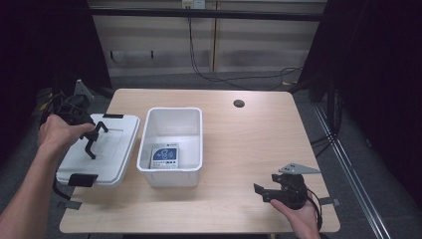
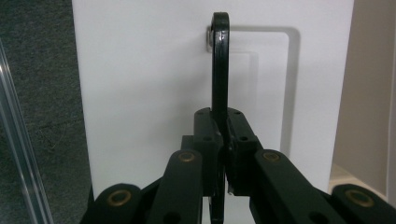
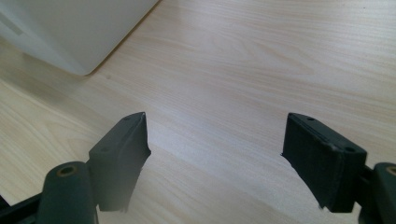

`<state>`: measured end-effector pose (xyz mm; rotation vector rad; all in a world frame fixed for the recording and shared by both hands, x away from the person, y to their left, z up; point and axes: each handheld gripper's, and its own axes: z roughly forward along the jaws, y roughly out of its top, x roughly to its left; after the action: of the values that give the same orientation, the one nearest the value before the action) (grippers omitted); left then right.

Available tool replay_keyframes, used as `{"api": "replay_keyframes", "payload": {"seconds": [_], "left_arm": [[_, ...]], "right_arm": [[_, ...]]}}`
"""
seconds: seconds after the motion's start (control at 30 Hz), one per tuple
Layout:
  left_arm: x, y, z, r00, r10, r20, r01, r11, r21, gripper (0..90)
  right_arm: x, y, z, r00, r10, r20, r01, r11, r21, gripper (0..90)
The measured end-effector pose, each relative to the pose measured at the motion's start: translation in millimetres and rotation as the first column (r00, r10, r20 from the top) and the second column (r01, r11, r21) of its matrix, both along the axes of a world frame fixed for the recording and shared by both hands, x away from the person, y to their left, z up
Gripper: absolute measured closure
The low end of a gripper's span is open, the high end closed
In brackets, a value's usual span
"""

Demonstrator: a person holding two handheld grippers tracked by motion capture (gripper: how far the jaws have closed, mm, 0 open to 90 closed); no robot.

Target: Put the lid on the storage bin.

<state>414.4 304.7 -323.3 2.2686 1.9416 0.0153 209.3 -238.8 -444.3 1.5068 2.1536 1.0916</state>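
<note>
Now my left gripper pinches the lid handle near the table's left edge, box just rightward; right gripper open, empty.

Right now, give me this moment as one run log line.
left gripper: shut on lid handle | lid: beside bin | right gripper: open, over table

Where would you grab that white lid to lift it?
By the thin black handle standing upright in the middle of the white lid, coming from above. It is narrow enough to fit between two jaws, while the lid itself is broad and flat. The left tongs are already shut on it this way, seen plainly in the left gripper view.
</note>
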Motion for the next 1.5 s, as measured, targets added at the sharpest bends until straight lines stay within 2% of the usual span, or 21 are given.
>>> {"api": "replay_keyframes", "payload": {"seconds": [0.2,0.63,0.93,1.1,1.2,1.27,1.3,1.37,1.5], "left_arm": [[0.8,-4.7,7.4,1.0000,-0.007,-0.004,0.007,0.9999,-0.010,85.1],[-2.0,-5.1,25.9,0.9998,0.007,0.017,-0.006,0.9998,-0.018,85.1],[-4.7,-8.3,41.7,0.9996,-0.002,0.029,0.002,0.9997,-0.025,85.1],[-5.2,-15.4,48.0,0.9998,-0.010,0.014,0.011,0.9991,-0.042,85.1],[-4.7,-19.7,50.9,0.9996,-0.010,0.026,0.012,0.9987,-0.051,85.1],[-4.7,-22.1,54.8,0.9986,0.006,0.053,-0.003,0.9980,-0.064,85.1],[-4.4,-24.5,55.4,0.9990,0.001,0.045,0.002,0.9986,-0.053,85.1],[-3.7,-27.0,58.3,0.9989,-0.005,0.046,0.008,0.9980,-0.063,85.1],[-1.7,-36.5,57.4,0.9991,0.020,0.038,-0.017,0.9976,-0.068,85.1]], "right_arm": [[0.1,0.2,-0.1,1.0000,0.002,-0.002,-0.002,1.000,0.000,21.4],[0.4,0.6,-0.4,1.0000,0.004,-0.007,-0.004,1.000,-0.003,21.0],[0.9,1.2,-1.2,0.9999,0.013,-0.004,-0.013,1.000,-0.010,19.2],[0.9,3.2,-1.2,0.9996,0.027,-0.005,-0.027,1.000,-0.014,17.4],[0.7,3.2,-1.4,0.9995,0.029,-0.008,-0.029,1.000,-0.009,17.1],[0.6,3.2,-1.2,0.9996,0.025,-0.014,-0.025,1.000,-0.008,17.1],[0.7,3.1,-1.3,0.9996,0.025,-0.015,-0.025,1.000,-0.008,17.1],[0.7,2.9,-1.3,0.9996,0.024,-0.013,-0.024,1.000,-0.009,17.1],[0.9,2.7,-1.4,0.9997,0.022,-0.014,-0.022,1.000,-0.007,17.1]]}}
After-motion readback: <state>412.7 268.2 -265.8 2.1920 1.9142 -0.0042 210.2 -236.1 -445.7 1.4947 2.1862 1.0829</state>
